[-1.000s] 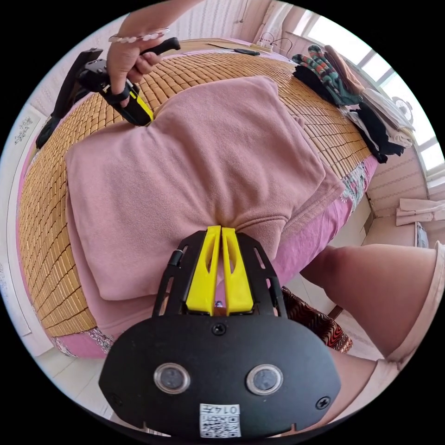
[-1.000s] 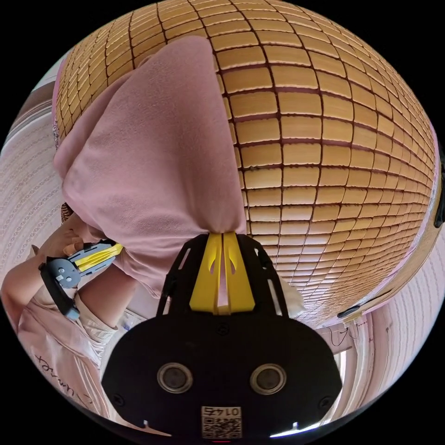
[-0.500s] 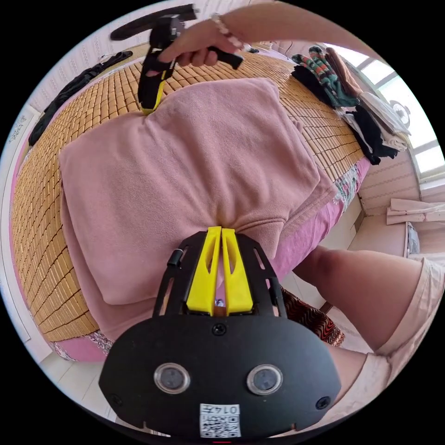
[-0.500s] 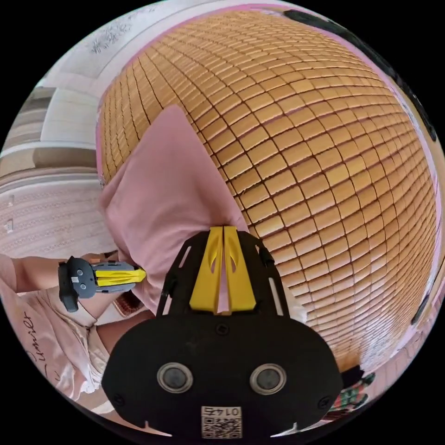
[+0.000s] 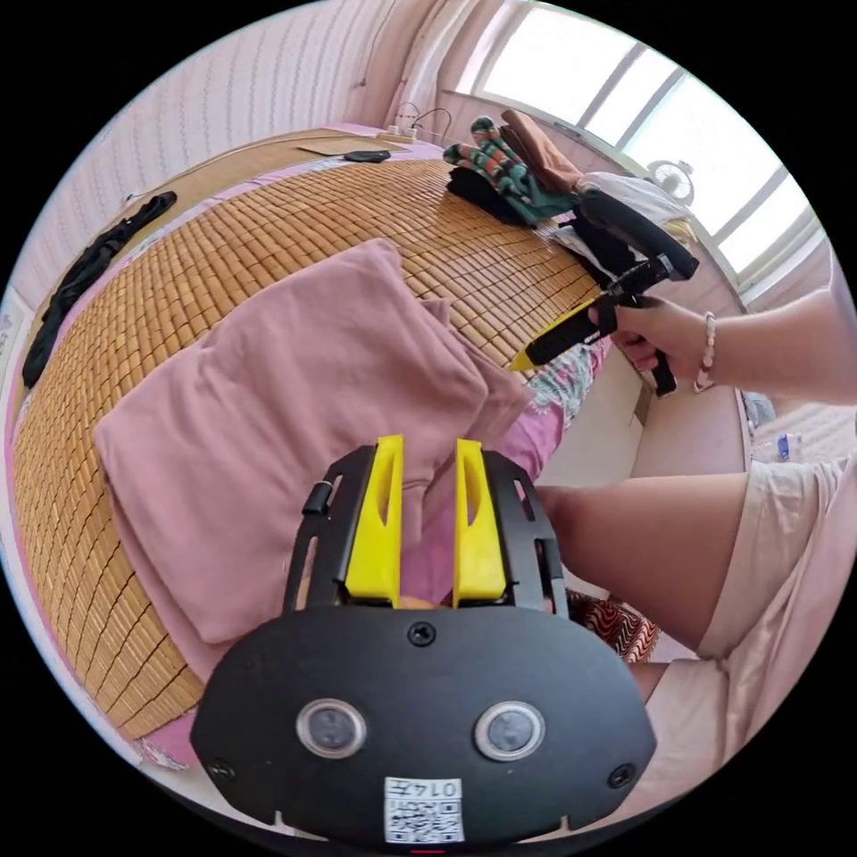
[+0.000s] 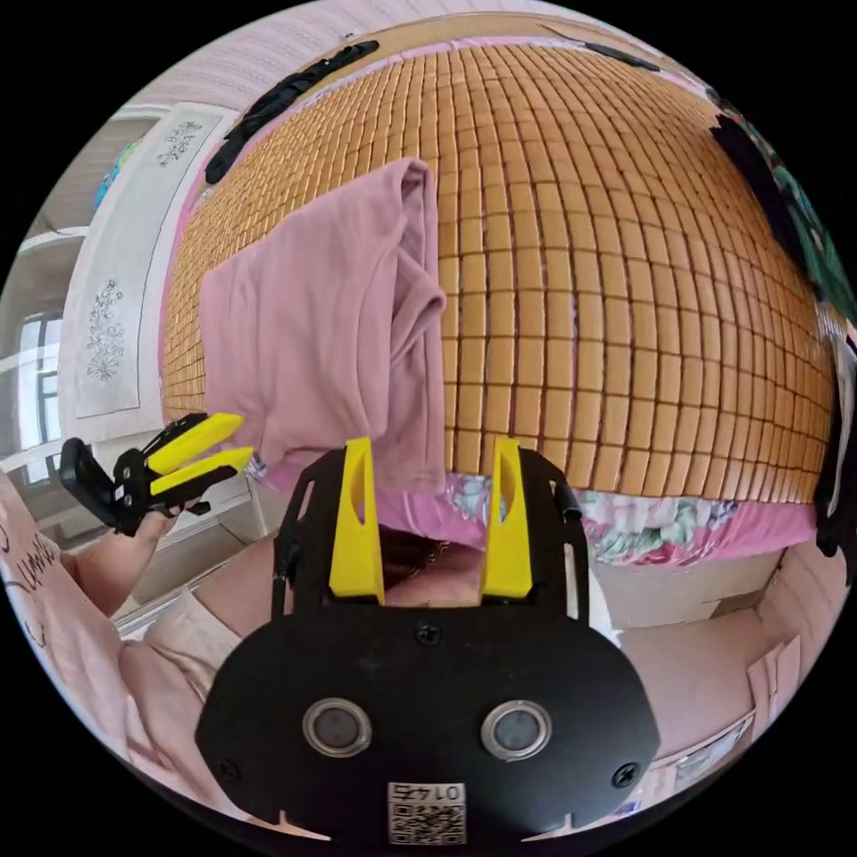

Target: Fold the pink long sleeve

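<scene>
Bamboo mat [image 5: 268, 232] covers the bed; we see the pink long sleeve [image 5: 295, 393] folded near its front edge, one corner hanging over. Left gripper [image 5: 427, 446] jaws spread, holding nothing, above the shirt's edge. Right gripper [image 6: 430, 446] jaws also apart, empty, off the bedside. Clothes pile [image 5: 536, 187] sits near the window.

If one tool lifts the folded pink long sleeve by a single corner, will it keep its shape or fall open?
Probably it falls open: the pink long sleeve looks soft, and its edge already droops over the side of the bamboo mat. The loose layers could slide apart. It seems light, so a push may bunch it.
</scene>
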Tool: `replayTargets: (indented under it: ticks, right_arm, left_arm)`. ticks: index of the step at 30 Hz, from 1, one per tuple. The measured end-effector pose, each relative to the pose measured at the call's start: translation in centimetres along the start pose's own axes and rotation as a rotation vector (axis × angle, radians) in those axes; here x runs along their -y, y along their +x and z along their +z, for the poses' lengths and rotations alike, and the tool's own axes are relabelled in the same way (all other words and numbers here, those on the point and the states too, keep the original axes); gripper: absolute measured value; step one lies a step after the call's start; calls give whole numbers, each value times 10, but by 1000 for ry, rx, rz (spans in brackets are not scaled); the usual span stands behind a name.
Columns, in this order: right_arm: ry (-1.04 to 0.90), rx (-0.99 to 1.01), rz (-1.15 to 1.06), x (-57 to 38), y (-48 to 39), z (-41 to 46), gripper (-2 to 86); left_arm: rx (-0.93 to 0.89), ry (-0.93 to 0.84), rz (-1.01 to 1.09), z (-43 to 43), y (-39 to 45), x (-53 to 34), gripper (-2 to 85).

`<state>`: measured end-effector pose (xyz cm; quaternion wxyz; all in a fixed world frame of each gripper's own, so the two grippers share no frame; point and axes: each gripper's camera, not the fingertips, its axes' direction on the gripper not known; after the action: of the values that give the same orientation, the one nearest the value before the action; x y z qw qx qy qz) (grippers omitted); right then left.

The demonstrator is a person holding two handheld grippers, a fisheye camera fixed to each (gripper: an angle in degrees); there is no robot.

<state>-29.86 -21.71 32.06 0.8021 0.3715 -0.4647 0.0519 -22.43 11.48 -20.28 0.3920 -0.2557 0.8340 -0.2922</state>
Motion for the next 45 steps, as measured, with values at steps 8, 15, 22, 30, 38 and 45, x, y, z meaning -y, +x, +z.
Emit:
replayTargets:
  ticks: [8, 15, 22, 30, 38, 45]
  right_arm:
    - [-18, 374, 145, -28, 84, 16, 21]
    - [135, 832, 37, -23, 137, -29, 31]
    - [235, 794, 251, -28, 222, -16, 140]
    - [220, 1017, 225, 3, 222, 17, 144]
    - [197, 867, 83, -8, 247, -61, 76]
    - [287, 660, 124, -45, 253, -146, 74]
  left_arm:
    - [-95, 27, 98, 57, 47, 39, 169]
    - [-46, -67, -24, 76, 34, 45, 42]
    - [-28, 10, 53, 30, 35, 28, 36]
    - [-103, 14, 29, -6, 17, 12, 37]
    - [-321, 115, -9, -17, 20, 39, 37]
    - [-367, 301, -17, -33, 31, 54, 33]
